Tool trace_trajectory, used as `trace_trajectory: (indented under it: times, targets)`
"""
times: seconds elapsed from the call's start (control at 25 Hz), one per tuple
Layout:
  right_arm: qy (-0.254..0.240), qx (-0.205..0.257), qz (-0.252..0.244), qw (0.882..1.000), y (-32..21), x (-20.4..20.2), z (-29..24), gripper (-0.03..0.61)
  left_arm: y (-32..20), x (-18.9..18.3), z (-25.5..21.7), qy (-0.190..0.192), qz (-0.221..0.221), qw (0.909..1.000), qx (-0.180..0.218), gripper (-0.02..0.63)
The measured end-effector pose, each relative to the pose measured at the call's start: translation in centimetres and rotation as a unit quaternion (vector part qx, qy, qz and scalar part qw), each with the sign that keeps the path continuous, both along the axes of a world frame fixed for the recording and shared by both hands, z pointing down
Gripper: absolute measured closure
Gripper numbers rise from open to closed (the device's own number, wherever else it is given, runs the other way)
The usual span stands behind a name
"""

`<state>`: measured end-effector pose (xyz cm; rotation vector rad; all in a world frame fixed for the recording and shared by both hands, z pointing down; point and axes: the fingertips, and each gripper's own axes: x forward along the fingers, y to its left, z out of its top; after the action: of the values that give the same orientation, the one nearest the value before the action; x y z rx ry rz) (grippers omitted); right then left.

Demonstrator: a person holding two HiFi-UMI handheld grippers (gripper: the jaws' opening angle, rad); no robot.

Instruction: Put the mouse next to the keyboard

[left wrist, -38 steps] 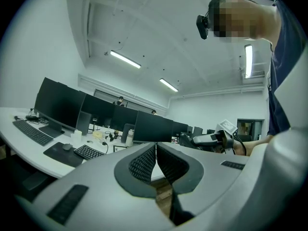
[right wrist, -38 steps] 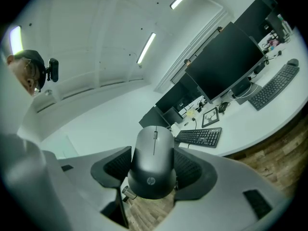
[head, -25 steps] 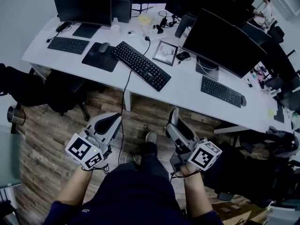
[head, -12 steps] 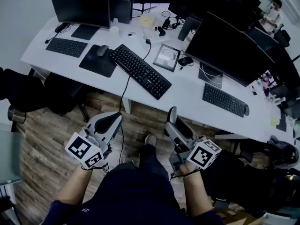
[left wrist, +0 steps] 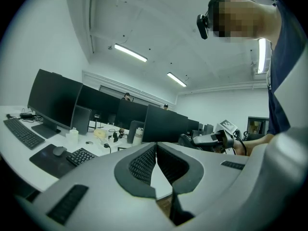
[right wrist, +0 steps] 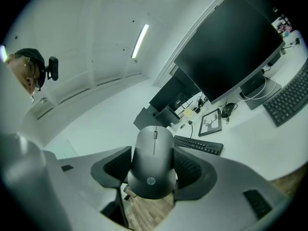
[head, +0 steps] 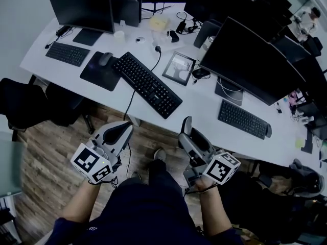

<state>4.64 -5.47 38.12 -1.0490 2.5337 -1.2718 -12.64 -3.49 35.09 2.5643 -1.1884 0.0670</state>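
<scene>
The dark grey rounded plastic mouse (right wrist: 153, 162) sits clamped between the jaws of the right claw (head: 189, 132), held in the air above the wooden floor (head: 56, 152), short of the white desk (head: 202, 108). The left claw (head: 120, 132) is clenched on nothing. The long black keyboard (head: 146, 83) lies well ahead on the desk. The pickup looks done; carrying the mouse over and setting it down beside the keyboard remain.

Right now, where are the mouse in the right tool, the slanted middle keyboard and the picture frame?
mouse (right wrist: 153, 162): right gripper view, top shell above the logo.
keyboard (head: 146, 84): head view, middle of the keys.
picture frame (head: 179, 68): head view, centre of the picture.
</scene>
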Motion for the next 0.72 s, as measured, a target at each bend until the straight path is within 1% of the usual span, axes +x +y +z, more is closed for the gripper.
trace_trajectory:
  times: [0.72]
  targets:
    - [-0.008,-0.013,-0.038,0.999,-10.8,3.9,1.6,0.299,-9.8,4.2,1.2,-0.017,-0.034,0.9992,-0.016,0.578]
